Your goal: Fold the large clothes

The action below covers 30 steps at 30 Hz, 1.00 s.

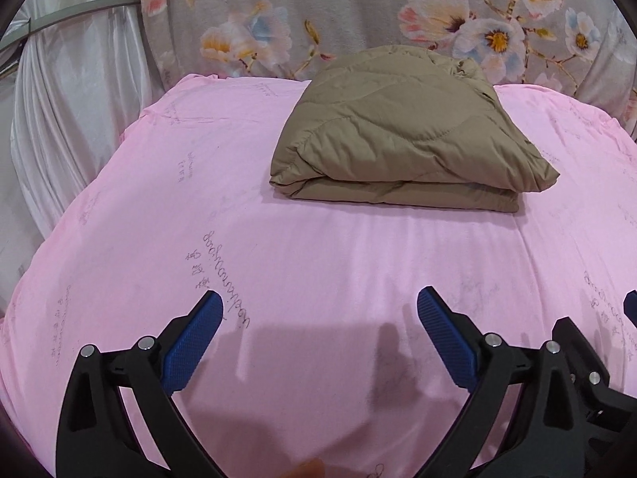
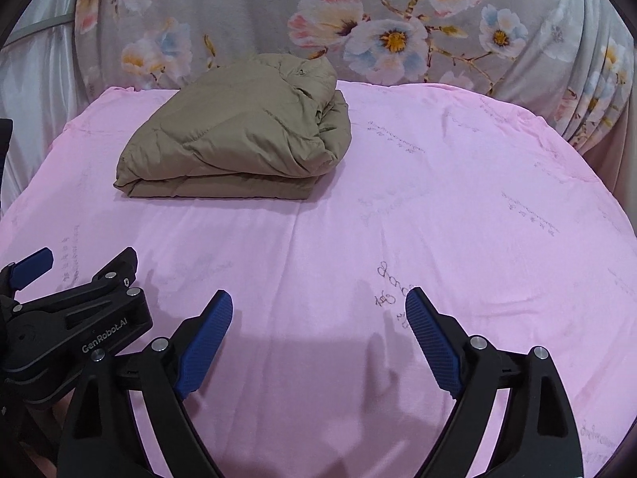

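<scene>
On my left, the left gripper (image 1: 320, 306) hangs over the pink sheet (image 1: 119, 219) with jaws spread wide and nothing between them. The olive padded jacket (image 1: 402, 131) lies folded into a compact stack toward the far side, well apart from both tools (it looks finished, I'd judge, hence my empty claws). The right gripper (image 2: 318, 306) beside it is likewise agape and empty.
</scene>
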Each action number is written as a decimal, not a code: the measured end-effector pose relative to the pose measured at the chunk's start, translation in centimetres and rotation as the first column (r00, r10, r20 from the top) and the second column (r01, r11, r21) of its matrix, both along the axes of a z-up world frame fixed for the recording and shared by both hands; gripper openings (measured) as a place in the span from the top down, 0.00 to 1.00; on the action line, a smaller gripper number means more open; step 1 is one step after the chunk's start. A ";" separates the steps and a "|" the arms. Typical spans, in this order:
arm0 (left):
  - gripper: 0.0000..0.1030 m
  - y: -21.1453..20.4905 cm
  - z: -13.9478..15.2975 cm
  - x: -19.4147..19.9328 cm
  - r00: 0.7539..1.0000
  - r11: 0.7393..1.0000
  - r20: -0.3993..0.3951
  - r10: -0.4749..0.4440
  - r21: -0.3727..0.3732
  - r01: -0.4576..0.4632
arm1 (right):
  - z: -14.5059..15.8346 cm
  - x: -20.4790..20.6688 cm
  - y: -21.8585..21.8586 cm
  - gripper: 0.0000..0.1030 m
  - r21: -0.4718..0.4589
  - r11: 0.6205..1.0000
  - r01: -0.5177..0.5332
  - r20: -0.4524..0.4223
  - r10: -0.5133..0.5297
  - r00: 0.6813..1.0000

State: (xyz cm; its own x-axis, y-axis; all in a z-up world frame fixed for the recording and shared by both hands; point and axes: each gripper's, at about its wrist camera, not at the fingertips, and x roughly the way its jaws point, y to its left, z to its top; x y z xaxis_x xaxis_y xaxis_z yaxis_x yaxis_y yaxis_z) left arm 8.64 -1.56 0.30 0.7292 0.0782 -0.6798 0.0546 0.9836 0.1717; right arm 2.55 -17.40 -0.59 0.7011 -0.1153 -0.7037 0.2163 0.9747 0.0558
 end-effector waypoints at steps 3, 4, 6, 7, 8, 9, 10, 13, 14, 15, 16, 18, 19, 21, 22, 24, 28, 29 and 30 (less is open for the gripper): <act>0.07 -0.1 -0.1 0.2 1.000 1.000 -0.009 0.003 0.010 -0.003 | -0.3 0.3 -0.1 0.16 0.011 1.000 -0.001 -0.019 0.001 1.000; 0.07 -0.1 -0.2 0.2 1.000 1.000 -0.010 0.005 0.016 -0.005 | -0.3 0.4 -0.2 0.16 0.014 1.000 -0.001 -0.023 0.002 1.000; 0.07 0.0 -0.2 0.3 1.000 1.000 -0.011 0.003 0.014 -0.002 | -0.4 0.5 -0.2 0.16 0.022 1.000 -0.003 -0.025 0.003 1.000; 0.07 0.0 -0.2 0.3 1.000 1.000 -0.010 0.003 0.013 -0.002 | -0.4 0.5 -0.3 0.16 0.025 1.000 -0.004 -0.025 0.005 1.000; 0.07 -0.1 -0.2 0.3 1.000 1.000 -0.009 0.004 0.015 -0.004 | -0.4 0.5 -0.3 0.16 0.027 1.000 -0.005 -0.025 0.005 1.000; 0.07 -0.1 -0.2 0.3 1.000 1.000 -0.010 0.003 0.015 -0.003 | -0.4 0.5 -0.3 0.16 0.029 1.000 -0.004 -0.025 0.005 1.000; 0.07 -0.1 -0.2 0.3 1.000 1.000 -0.010 0.003 0.017 -0.003 | -0.5 0.6 -0.3 0.16 0.031 1.000 -0.003 -0.026 0.004 1.000; 0.07 -0.2 -0.2 0.2 1.000 1.000 -0.008 0.000 0.018 0.000 | -0.5 0.5 -0.4 0.16 0.041 0.999 0.004 -0.026 -0.003 1.000; 0.07 -0.3 -0.2 0.2 1.000 1.000 -0.006 -0.001 0.019 0.001 | -0.5 0.6 -0.4 0.16 0.042 0.999 0.007 -0.027 -0.006 1.000; 0.07 -0.3 -0.2 0.1 1.000 1.000 -0.004 -0.002 0.021 0.002 | -0.5 0.6 -0.4 0.16 0.044 0.999 0.009 -0.027 -0.008 1.000; 0.07 -0.3 -0.2 0.1 1.000 1.000 -0.002 -0.003 0.022 0.003 | -0.5 0.6 -0.4 0.16 0.045 0.999 0.011 -0.028 -0.009 1.000; 0.07 -0.3 -0.3 0.1 1.000 1.000 -0.002 -0.004 0.023 0.004 | -0.6 0.6 -0.4 0.16 0.046 0.999 0.012 -0.027 -0.011 1.000; 0.07 -0.3 -0.3 0.1 1.000 1.000 -0.002 -0.004 0.023 0.004 | -0.6 0.6 -0.4 0.16 0.046 0.999 0.012 -0.027 -0.010 1.000; 0.07 -0.4 -0.3 0.1 1.000 1.000 -0.003 -0.004 0.024 0.004 | -0.6 0.6 -0.5 0.16 0.045 0.999 0.012 -0.027 -0.011 1.000; 0.07 -0.4 -0.3 0.1 1.000 1.000 -0.003 -0.005 0.023 0.005 | -0.6 0.6 -0.5 0.16 0.045 0.999 0.012 -0.028 -0.011 1.000; 0.07 -0.4 -0.2 0.0 1.000 1.000 -0.003 -0.006 0.025 0.006 | -0.6 0.6 -0.6 0.16 0.046 0.999 0.012 -0.028 -0.011 1.000; 0.07 -0.4 -0.2 0.0 1.000 1.000 -0.003 -0.007 0.025 0.007 | -0.6 0.5 -0.6 0.16 0.045 0.999 0.013 -0.028 -0.012 1.000; 0.07 -0.4 -0.2 0.0 1.000 1.000 -0.003 -0.007 0.025 0.008 | -0.6 0.5 -0.6 0.16 0.045 0.999 0.013 -0.028 -0.012 1.000; 0.07 -0.5 -0.2 0.0 1.000 1.000 -0.003 -0.007 0.025 0.007 | -0.6 0.5 -0.6 0.16 0.046 0.999 0.013 -0.028 -0.011 1.000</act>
